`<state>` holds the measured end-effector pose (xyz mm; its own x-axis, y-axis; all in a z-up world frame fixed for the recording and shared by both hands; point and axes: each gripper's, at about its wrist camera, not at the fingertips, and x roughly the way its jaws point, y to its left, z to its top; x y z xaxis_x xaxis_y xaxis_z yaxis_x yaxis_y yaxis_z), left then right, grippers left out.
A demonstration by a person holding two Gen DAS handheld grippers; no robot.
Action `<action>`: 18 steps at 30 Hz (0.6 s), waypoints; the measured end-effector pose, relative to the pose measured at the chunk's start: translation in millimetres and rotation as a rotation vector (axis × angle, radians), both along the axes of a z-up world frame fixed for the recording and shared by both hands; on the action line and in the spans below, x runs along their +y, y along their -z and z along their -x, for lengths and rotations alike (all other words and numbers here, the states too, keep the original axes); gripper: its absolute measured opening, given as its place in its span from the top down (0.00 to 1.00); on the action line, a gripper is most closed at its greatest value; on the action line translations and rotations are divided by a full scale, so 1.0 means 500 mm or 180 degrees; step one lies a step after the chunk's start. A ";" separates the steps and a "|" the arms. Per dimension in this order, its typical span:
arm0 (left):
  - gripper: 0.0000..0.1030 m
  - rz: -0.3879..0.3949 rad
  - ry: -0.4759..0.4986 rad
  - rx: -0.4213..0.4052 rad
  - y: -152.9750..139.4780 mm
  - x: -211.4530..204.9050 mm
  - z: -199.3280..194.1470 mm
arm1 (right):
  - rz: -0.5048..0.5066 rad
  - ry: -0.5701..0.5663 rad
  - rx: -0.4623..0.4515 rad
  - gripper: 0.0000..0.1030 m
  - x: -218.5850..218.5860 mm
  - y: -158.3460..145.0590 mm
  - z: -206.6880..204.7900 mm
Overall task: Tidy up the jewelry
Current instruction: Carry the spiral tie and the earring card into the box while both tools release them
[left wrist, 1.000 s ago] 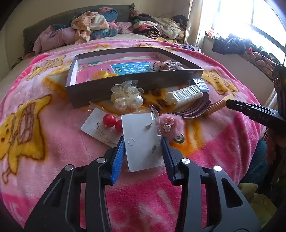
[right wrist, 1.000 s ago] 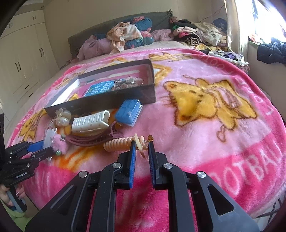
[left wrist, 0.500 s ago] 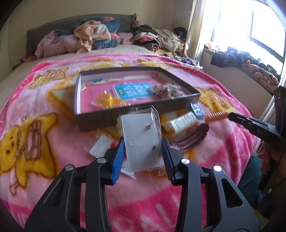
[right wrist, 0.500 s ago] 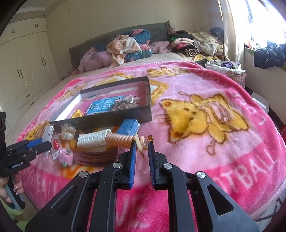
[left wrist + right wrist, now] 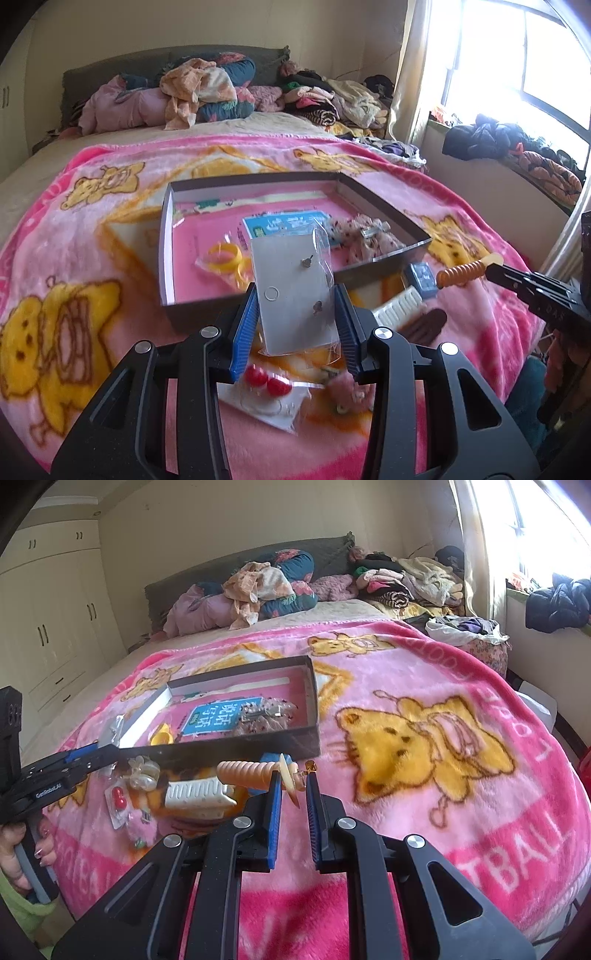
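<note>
Nearest on the left side, the left tool [image 5: 295,314] is clamped across the two long edges of a flat white earring card sealed in a crinkly clear plastic sleeve [image 5: 293,291]. It is gripped by its stiff sides, I would say, so the two small studs pinned to its face are not crushed. The card hangs in the air just in front of the near wall of the shallow dark cardboard box with a pink floor [image 5: 164,254], which looks like the place it is meant for.

The right tool [image 5: 293,779] is pinched nearly together on the thin cream-coloured end of a ribbed orange spiral hair piece [image 5: 245,773], whose coiled body sticks out sideways, clear of the bed.

Below them, on the fluffy pink blanket with yellow cartoon bears [image 5: 424,738], lie loose pieces: a white card with two glossy red bead earrings [image 5: 267,382], a fuzzy pink charm [image 5: 345,389], a ridged white plastic clip [image 5: 197,795] and a small blue box [image 5: 421,278].

Inside the box rest a yellow plastic ring [image 5: 225,256], a blue printed card [image 5: 221,718] and a frilly speckled pink hair clip [image 5: 369,236].

Beyond, crumpled clothes [image 5: 258,587] are heaped along the grey headboard.
</note>
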<state>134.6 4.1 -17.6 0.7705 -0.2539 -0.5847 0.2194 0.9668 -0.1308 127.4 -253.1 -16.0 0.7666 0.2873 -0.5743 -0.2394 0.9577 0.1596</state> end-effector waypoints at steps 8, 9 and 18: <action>0.69 0.0040 0.0005 -0.0061 -0.009 -0.011 -0.033 | -0.0005 -0.0029 -0.0072 0.87 0.016 -0.022 -0.031; 0.69 0.0059 0.0005 -0.0058 -0.009 -0.013 -0.038 | -0.0007 -0.0038 -0.0075 0.87 0.020 -0.024 -0.036; 0.69 0.0108 0.0022 -0.0057 -0.010 -0.023 -0.078 | 0.0008 -0.0067 -0.0102 0.87 0.054 -0.039 -0.085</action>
<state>173.9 -7.2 -12.7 0.7789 -0.2788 -0.5617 0.2287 0.9603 -0.1596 169.7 -226.2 3.3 0.7784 0.3021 -0.5502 -0.2644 0.9528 0.1491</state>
